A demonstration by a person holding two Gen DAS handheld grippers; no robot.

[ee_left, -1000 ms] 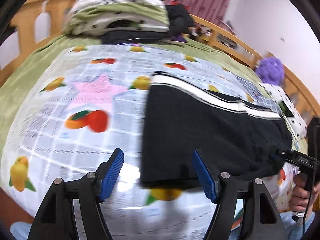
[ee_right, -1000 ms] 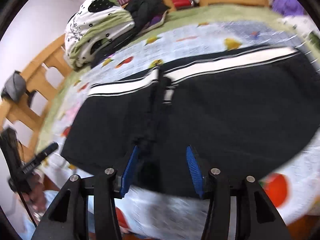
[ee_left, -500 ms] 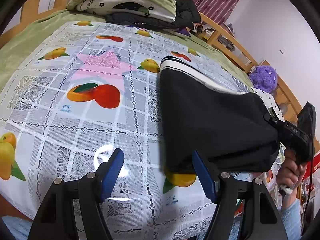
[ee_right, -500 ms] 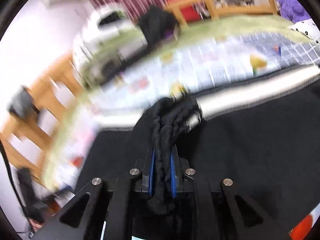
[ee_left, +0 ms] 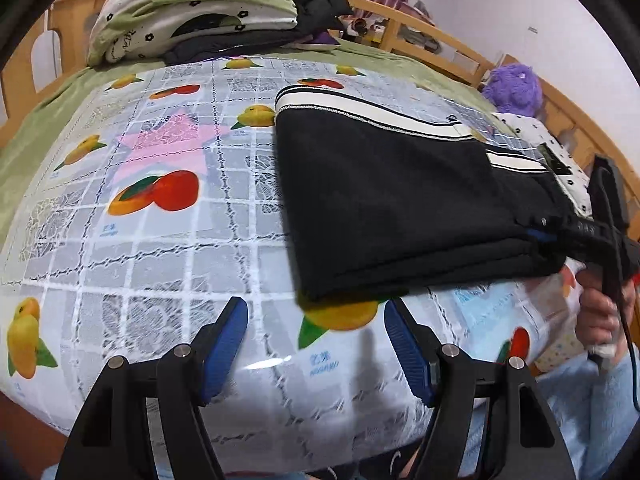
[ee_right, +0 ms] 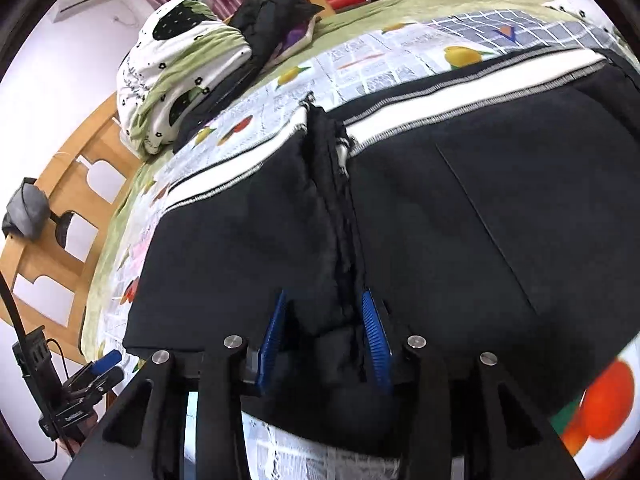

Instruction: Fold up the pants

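Observation:
The black pants (ee_left: 392, 196) with a white side stripe lie folded on the fruit-print cloth (ee_left: 168, 240) on the bed. My left gripper (ee_left: 316, 344) is open and empty, just in front of the fold's near left corner. My right gripper (ee_right: 325, 336) is open, its blue pads either side of a bunched ridge of the pants (ee_right: 332, 216) at the near edge. From the left wrist view the right gripper (ee_left: 560, 236) is at the pants' right end.
A pile of bedding and dark clothes (ee_left: 208, 12) sits at the head of the bed. A wooden bed rail (ee_left: 440, 44) runs along the far side, with a purple plush toy (ee_left: 514, 88) beside it. A dotted white cloth (ee_left: 560, 160) lies at the right.
My right gripper was shut on the bunched pants half a second ago and has now opened. The pants have settled folded over on the cloth. My left gripper stayed open and pulled back slightly.

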